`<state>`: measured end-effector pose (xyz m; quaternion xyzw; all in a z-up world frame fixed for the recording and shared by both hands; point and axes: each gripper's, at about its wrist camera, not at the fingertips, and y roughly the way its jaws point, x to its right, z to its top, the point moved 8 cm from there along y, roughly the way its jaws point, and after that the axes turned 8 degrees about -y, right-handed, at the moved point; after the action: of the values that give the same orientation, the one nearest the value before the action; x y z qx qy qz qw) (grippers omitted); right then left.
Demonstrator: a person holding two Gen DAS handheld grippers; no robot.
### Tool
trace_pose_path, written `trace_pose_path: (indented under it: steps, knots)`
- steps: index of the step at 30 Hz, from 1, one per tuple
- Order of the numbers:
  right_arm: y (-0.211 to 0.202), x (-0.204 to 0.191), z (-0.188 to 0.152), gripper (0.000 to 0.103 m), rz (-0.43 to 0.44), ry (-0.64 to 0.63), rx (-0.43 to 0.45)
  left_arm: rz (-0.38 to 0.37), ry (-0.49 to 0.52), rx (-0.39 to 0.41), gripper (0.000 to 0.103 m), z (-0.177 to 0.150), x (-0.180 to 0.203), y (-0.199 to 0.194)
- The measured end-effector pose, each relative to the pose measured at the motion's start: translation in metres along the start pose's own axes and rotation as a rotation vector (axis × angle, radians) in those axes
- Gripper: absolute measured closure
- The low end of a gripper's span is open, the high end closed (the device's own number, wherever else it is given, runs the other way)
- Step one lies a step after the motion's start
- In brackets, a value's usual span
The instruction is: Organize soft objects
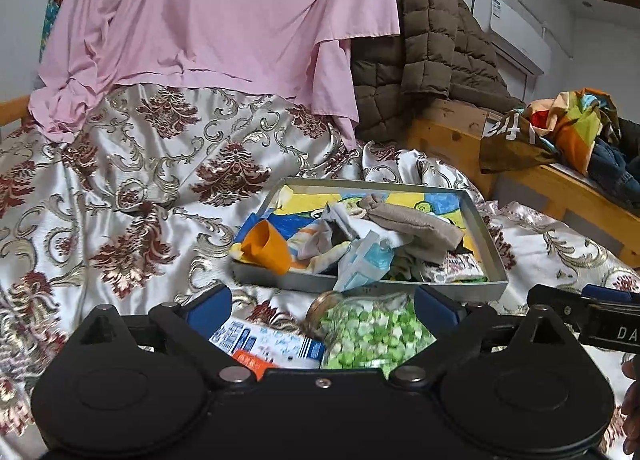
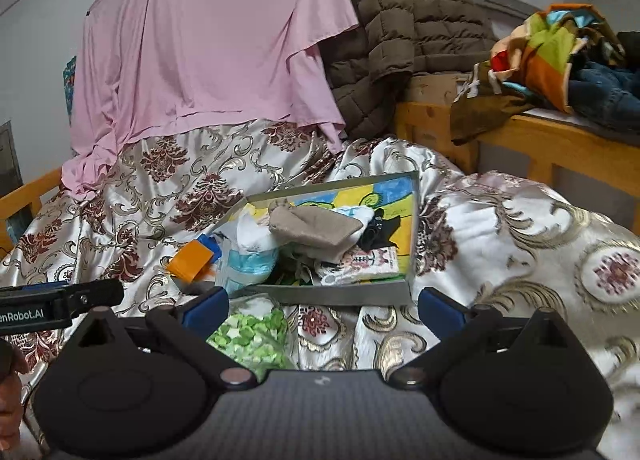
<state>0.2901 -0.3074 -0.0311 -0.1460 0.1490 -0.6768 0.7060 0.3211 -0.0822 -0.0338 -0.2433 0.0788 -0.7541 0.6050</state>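
A lot of soft things are already in the gray tray [image 1: 486, 244] on the bed [image 1: 132, 180]: a tan sock [image 1: 416, 226], a blue and white pack [image 1: 364, 260], and an orange cloth [image 1: 268, 246] that hangs over the tray's left edge. So I think the job is partly done. Still out on the bed, just below the tray's near edge, lie a bag of green bits [image 1: 366, 334] and a blue and white packet [image 1: 272, 342]. The left tongs [image 1: 322, 308] are wide apart and hold nothing, right over those two. The right tongs [image 2: 322, 306] are wide apart too, and empty, near the tray's front edge.
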Motion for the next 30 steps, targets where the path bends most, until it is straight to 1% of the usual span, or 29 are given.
trace_pose_path:
  steps: [8, 14, 19, 23, 30]
  knots:
    - [-0.033, -0.013, -0.019, 0.000, -0.015, 0.029, 0.009, 0.032, 0.020, 0.031, 0.003, -0.016, -0.005, -0.035]
    - [-0.049, -0.025, -0.033, 0.000, -0.014, 0.025, 0.008, 0.064, 0.023, 0.024, 0.003, -0.035, -0.014, -0.053]
    - [-0.057, -0.033, -0.042, 0.000, -0.011, 0.024, 0.002, 0.099, 0.016, 0.016, 0.002, -0.049, -0.025, -0.063]
    - [-0.063, -0.035, -0.047, 0.000, -0.020, 0.026, 0.010, 0.117, -0.013, 0.006, 0.002, -0.058, -0.035, -0.069]
    - [-0.069, -0.034, -0.054, 0.000, -0.040, 0.032, 0.018, 0.132, -0.020, 0.020, 0.002, -0.061, -0.038, -0.075]
